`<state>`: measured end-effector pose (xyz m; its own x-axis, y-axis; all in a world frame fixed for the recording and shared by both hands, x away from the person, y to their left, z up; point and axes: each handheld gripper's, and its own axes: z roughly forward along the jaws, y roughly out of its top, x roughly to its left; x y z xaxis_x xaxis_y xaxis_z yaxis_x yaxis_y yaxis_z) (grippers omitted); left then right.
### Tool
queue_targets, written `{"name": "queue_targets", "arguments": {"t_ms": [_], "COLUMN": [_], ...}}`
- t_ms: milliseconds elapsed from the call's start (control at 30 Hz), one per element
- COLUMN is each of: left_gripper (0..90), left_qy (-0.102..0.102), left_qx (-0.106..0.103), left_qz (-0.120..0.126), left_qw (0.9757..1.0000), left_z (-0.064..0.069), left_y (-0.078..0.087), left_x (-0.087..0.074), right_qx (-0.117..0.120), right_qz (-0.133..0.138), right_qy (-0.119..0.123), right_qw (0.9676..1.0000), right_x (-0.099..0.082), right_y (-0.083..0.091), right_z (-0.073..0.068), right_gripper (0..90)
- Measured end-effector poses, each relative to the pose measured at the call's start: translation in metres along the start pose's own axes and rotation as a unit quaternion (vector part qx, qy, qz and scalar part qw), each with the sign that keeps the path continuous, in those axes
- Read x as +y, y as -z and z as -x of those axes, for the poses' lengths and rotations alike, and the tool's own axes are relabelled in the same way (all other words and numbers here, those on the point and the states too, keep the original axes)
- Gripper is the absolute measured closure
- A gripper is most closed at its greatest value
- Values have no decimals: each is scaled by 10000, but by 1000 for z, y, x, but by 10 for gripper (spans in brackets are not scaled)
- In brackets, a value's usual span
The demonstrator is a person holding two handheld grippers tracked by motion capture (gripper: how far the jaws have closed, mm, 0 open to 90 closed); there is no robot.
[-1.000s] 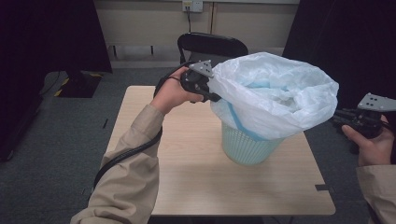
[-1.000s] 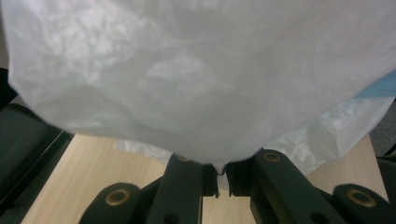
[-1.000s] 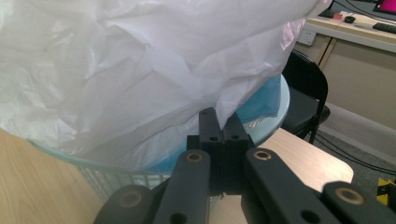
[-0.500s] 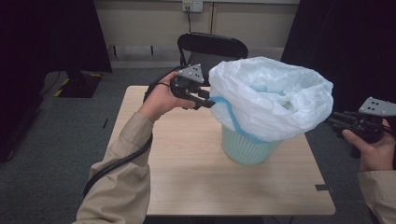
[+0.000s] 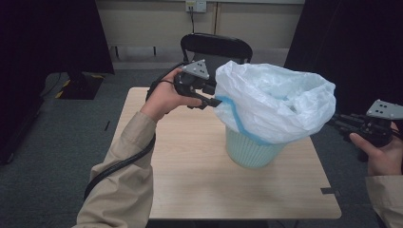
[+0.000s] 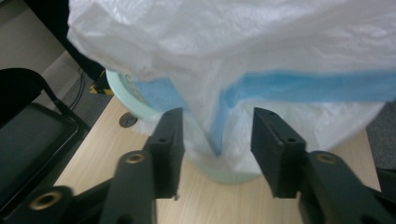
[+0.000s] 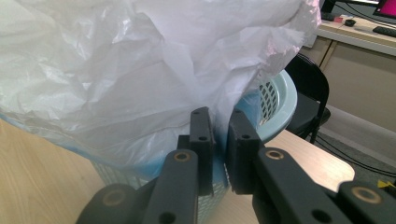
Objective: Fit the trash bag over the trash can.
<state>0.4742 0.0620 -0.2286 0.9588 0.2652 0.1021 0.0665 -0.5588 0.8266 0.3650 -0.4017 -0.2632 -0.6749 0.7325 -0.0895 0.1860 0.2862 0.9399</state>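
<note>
A mint plastic basket (image 5: 252, 154) stands on the wooden table (image 5: 199, 190), lined with a white bag (image 5: 271, 99) that has a blue band (image 5: 237, 121). The bag's top billows out wide over the rim. My left gripper (image 5: 216, 101) sits at the bag's left edge. Its jaws have just been opening and my left gripper (image 6: 217, 121) now stands open, with a fold of the bag (image 6: 233, 37) loose between the pads. My right gripper (image 5: 332, 124) is at the bag's right edge. Its jaws have just been opening too, and my right gripper (image 7: 219, 114) shows a narrow gap with the film (image 7: 116, 70) hanging at its tips.
A black folding chair (image 5: 216, 45) stands behind the table's far edge. Dark curtains hang on both sides. Bare tabletop lies in front of and left of the basket. Grey carpet surrounds the table.
The left gripper's jaws have spread apart at the bag's left edge, and that hand has drifted slightly left. The right hand has stayed in place.
</note>
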Motion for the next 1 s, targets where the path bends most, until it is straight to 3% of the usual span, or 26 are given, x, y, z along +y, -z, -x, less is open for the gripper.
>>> {"name": "queue_targets", "arguments": {"t_ms": [33,100,233,333,667,733,1000], "left_gripper": [707,780,858,870,883,883,883], "left_qy": [72,27,27,-9,55,19,88], "left_qx": [-56,-98,-174,-198,-181,-113,-224], "left_qz": [-10,-71,-186,-213,-245,-355,-641], "left_qw": [10000,9999,9997,9996,9995,9993,9977], "left_z": [-1,-1,0,2,9,10,13], "left_y": [-1,-3,-6,-5,-7,-8,-21], "left_x": [0,0,0,-3,-29,-33,-51], "right_qx": [23,23,58,120,114,133,137], "right_qz": [11,-3,-32,-15,-177,-240,-368], "right_qy": [-12,-24,-74,-184,-222,-192,-308], "right_qw": [10000,10000,10000,9998,9995,9994,9988], "right_x": [0,-1,-3,-7,-21,-24,-41], "right_y": [1,2,5,8,5,4,-5], "right_z": [0,1,2,3,-1,-3,-5], "right_gripper": [818,814,837,892,900,900,900]}}
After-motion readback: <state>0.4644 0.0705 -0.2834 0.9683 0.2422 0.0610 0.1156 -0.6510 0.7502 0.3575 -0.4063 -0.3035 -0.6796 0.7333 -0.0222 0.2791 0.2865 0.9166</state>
